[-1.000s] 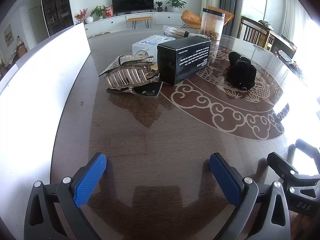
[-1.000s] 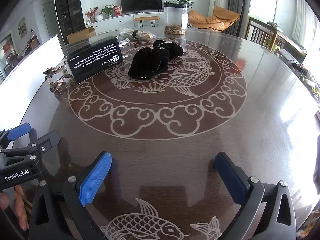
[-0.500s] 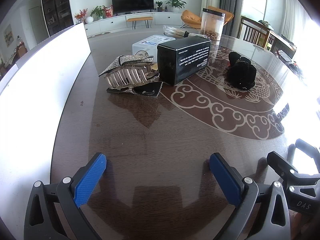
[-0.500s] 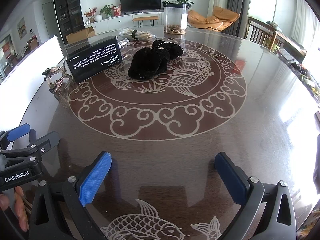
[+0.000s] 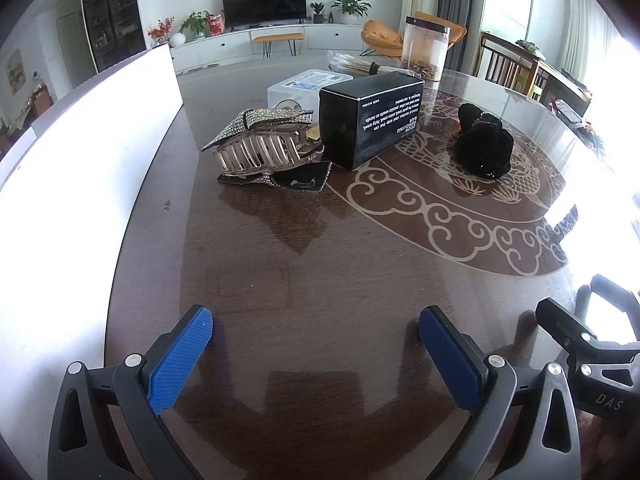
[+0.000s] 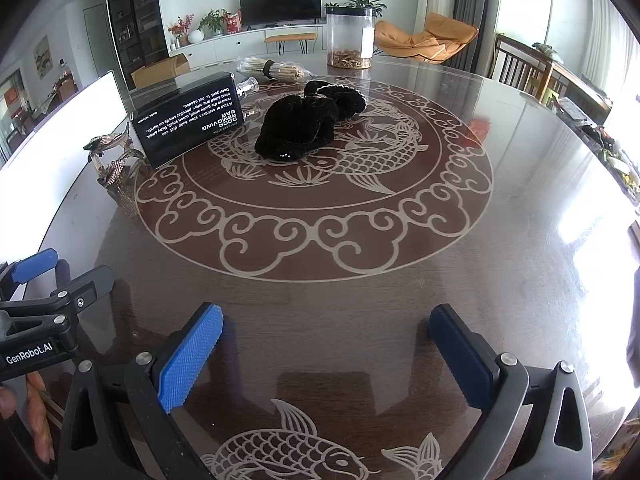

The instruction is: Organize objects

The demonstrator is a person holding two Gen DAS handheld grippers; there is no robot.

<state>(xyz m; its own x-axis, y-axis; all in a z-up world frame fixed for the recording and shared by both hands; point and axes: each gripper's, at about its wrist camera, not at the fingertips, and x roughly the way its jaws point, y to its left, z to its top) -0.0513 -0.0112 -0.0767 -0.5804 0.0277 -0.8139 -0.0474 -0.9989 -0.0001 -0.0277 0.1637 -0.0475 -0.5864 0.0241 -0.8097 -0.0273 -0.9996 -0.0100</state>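
Note:
A black box with white print (image 5: 370, 118) (image 6: 188, 120) stands on the dark round table. Left of it lie a clear claw hair clip (image 5: 260, 150) and rhinestone hair pieces (image 5: 266, 118), seen small in the right wrist view as sparkly clips (image 6: 110, 158). Black velvet scrunchies (image 5: 484, 142) (image 6: 308, 122) are piled on the fish pattern. A white plastic box (image 5: 306, 84) sits behind the black box. My left gripper (image 5: 316, 330) is open near the table's front, holding nothing. My right gripper (image 6: 326, 326) is open too, well short of the scrunchies.
A clear jar with dried bits (image 5: 426, 54) (image 6: 350, 42) and a wrapped bundle of sticks (image 6: 276, 70) stand at the far side. A bright white panel (image 5: 80, 160) lines the table's left edge. The other gripper's body shows at each view's edge (image 5: 592, 344) (image 6: 40, 312).

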